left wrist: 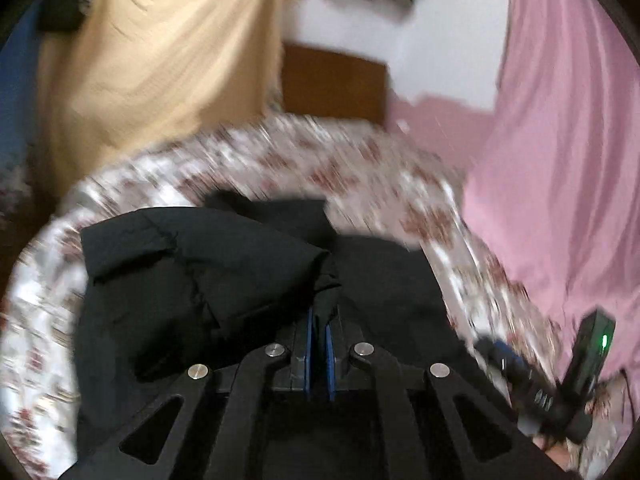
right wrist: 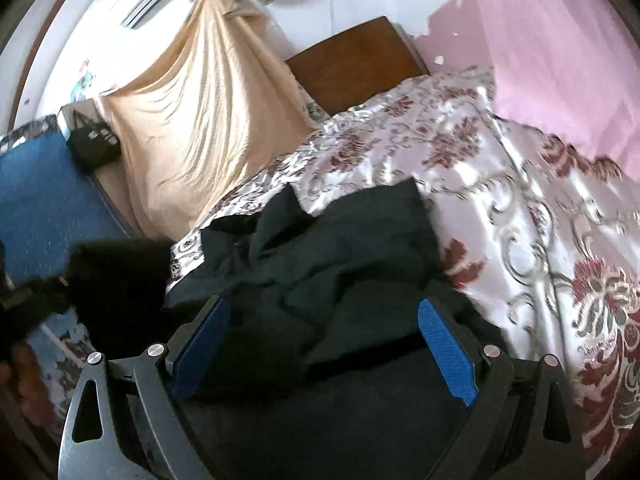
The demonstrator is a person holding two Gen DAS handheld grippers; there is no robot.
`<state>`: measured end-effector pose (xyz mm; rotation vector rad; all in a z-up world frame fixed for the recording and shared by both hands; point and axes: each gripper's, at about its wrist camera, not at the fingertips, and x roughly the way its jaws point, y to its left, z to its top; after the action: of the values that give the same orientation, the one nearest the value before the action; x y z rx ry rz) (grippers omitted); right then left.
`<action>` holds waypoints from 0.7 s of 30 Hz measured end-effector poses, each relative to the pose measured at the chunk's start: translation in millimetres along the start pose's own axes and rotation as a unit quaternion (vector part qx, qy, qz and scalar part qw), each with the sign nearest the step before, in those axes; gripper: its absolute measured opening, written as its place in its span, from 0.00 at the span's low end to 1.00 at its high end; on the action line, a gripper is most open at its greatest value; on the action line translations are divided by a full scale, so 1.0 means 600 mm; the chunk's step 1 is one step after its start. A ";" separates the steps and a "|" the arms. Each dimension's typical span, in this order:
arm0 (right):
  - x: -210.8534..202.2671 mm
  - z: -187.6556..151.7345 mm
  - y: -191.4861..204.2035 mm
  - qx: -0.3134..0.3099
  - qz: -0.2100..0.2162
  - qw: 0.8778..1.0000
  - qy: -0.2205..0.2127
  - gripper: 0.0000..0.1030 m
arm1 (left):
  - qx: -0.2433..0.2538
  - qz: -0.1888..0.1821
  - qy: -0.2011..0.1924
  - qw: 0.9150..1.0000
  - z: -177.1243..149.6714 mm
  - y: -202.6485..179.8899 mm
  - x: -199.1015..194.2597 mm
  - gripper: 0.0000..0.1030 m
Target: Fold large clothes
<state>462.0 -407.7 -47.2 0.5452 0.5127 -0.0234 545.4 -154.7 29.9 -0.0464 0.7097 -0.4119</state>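
A large black garment (left wrist: 224, 264) lies crumpled on a floral bedspread (left wrist: 360, 168). My left gripper (left wrist: 319, 320) is shut, and a fold of the black cloth rises from between its blue pads (left wrist: 308, 344). The left wrist view is blurred by motion. In the right wrist view the same garment (right wrist: 352, 248) lies bunched on the bedspread (right wrist: 500, 184). My right gripper (right wrist: 324, 344) hovers over it with its jaws wide apart. The cloth lies between and under the blue pads (right wrist: 448, 352), which do not press on it.
A wooden headboard (right wrist: 352, 60) stands at the far end of the bed. A beige drape (right wrist: 200, 112) hangs at the left and pink cloth (right wrist: 560, 60) at the right. A blue surface (right wrist: 36, 200) with a black bag (right wrist: 92, 140) lies beside the bed.
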 end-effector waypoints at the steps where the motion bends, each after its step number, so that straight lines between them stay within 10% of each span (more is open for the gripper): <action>1: 0.009 0.000 -0.013 0.012 0.004 1.000 0.003 0.90 | 0.001 -0.009 0.012 1.000 -0.011 -0.009 0.010 0.07; 8: 0.041 -0.009 -0.049 0.055 0.030 0.998 0.014 0.90 | 0.045 -0.063 0.039 0.996 -0.088 -0.031 0.044 0.20; 17: 0.040 -0.016 -0.074 0.082 0.037 0.996 0.011 0.90 | 0.191 -0.094 0.052 0.976 -0.096 -0.109 0.007 0.60; 21: 0.033 -0.017 -0.086 0.095 0.035 0.995 0.005 0.90 | 0.215 -0.115 0.032 0.969 -0.065 -0.161 -0.008 0.63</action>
<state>466.5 -444.5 -89.1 0.7491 0.5031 -0.0019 483.4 -238.1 20.5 0.2981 0.6680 -0.7862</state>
